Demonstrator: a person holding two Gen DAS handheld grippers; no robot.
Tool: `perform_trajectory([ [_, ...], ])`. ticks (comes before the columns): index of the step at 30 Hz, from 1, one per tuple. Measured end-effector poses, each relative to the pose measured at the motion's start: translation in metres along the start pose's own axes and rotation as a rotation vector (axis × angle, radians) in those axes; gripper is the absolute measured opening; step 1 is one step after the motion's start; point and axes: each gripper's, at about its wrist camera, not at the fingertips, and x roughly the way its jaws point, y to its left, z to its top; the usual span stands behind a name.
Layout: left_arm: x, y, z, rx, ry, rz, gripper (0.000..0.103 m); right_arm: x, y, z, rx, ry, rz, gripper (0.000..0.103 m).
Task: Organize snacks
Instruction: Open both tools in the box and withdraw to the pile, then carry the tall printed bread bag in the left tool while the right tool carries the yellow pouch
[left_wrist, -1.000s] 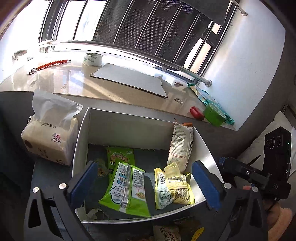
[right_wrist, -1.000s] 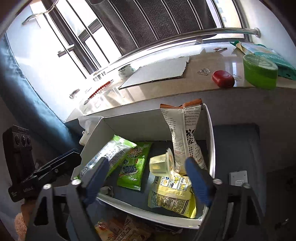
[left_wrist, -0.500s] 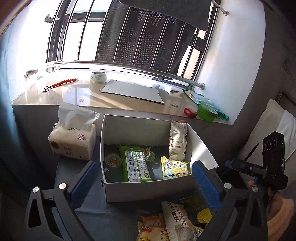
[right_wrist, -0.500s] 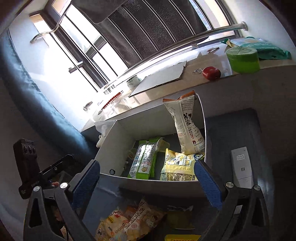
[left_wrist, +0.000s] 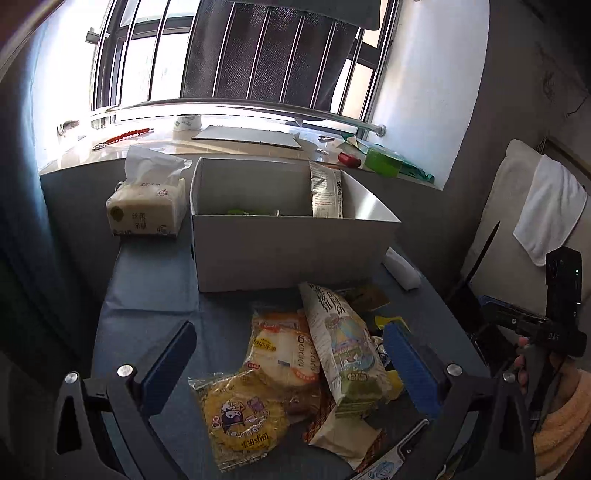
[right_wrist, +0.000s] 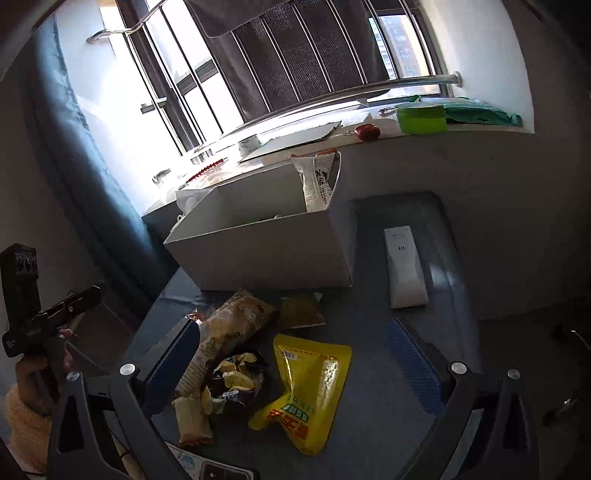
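A white cardboard box (left_wrist: 291, 251) stands on the grey table, with a tall white snack bag (left_wrist: 327, 190) upright inside; it also shows in the right wrist view (right_wrist: 266, 254). In front of it lies a heap of loose snacks: a round yellow cake packet (left_wrist: 240, 417), a cracker pack (left_wrist: 282, 350), a long pale bag (left_wrist: 340, 343). My left gripper (left_wrist: 291, 369) is open and empty above this heap. My right gripper (right_wrist: 295, 365) is open and empty over a yellow pouch (right_wrist: 308, 387) and a dark crumpled wrapper (right_wrist: 236, 380).
A tissue pack (left_wrist: 147, 199) sits left of the box. A white remote (right_wrist: 404, 266) lies right of it. The windowsill behind holds a cardboard sheet (left_wrist: 247, 136), tape roll (left_wrist: 187, 122), red object (right_wrist: 367, 131) and green tub (right_wrist: 421, 116).
Both grippers have pulled back and down from over the box. The box's inside is now mostly hidden, and the loose snack heap in front has come between the fingers.
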Motion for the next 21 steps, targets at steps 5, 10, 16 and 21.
perform_trajectory([
  [5, 0.032, -0.027, -0.014, 0.032, 0.099, -0.032, 0.103, -0.012, -0.012, -0.033, 0.087, 0.043, 0.000, 0.103],
  [10, 0.068, -0.050, -0.001, 0.085, 0.170, -0.011, 0.103, -0.017, -0.007, -0.042, 0.058, 0.054, -0.030, 0.103],
  [16, 0.113, -0.057, 0.007, 0.119, 0.273, 0.050, 0.101, -0.017, 0.002, -0.042, 0.019, 0.057, -0.041, 0.103],
  [21, 0.125, -0.052, 0.002, 0.132, 0.328, -0.020, 0.042, -0.013, 0.002, -0.048, 0.014, 0.078, -0.040, 0.103],
])
